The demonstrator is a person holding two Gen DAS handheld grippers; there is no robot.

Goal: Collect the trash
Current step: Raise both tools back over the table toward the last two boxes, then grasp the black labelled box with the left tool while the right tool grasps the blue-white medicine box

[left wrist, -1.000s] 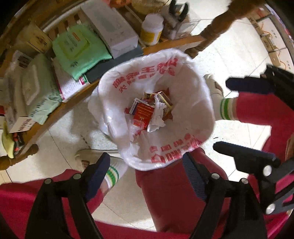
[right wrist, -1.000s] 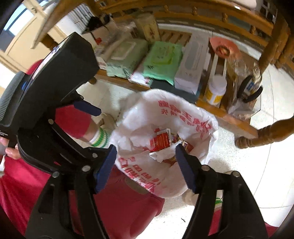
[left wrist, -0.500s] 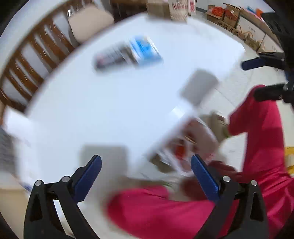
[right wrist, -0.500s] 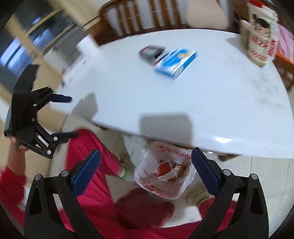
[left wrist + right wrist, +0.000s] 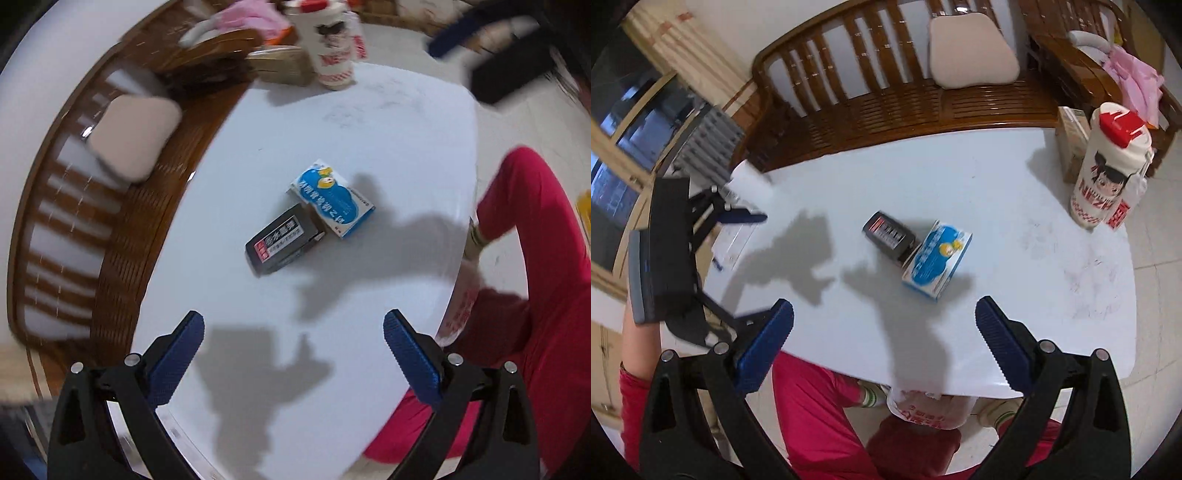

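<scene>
Two small boxes lie touching in the middle of the white table (image 5: 369,122) (image 5: 1015,206): a blue and white box (image 5: 332,201) (image 5: 938,258) and a dark grey box (image 5: 282,238) (image 5: 888,234). My left gripper (image 5: 291,354) hangs open above the table's near part, nothing between its fingers. My right gripper (image 5: 884,339) is open and empty too, over the table's front edge. The left gripper (image 5: 750,266) also shows at the left of the right wrist view. Below the table's edge, a white trash bag (image 5: 925,410) with red print peeks out.
A wooden bench (image 5: 886,103) with a beige cushion (image 5: 973,51) (image 5: 133,136) runs along the table's far side. A white tumbler with a red lid (image 5: 1108,166) (image 5: 330,48) and a cardboard box (image 5: 1071,144) stand at one end. The person's red trousers (image 5: 820,417) are below.
Both grippers have risen from just over the trash bag to above the tabletop, and their jaws stand wider. The bag is now mostly hidden under the table.
</scene>
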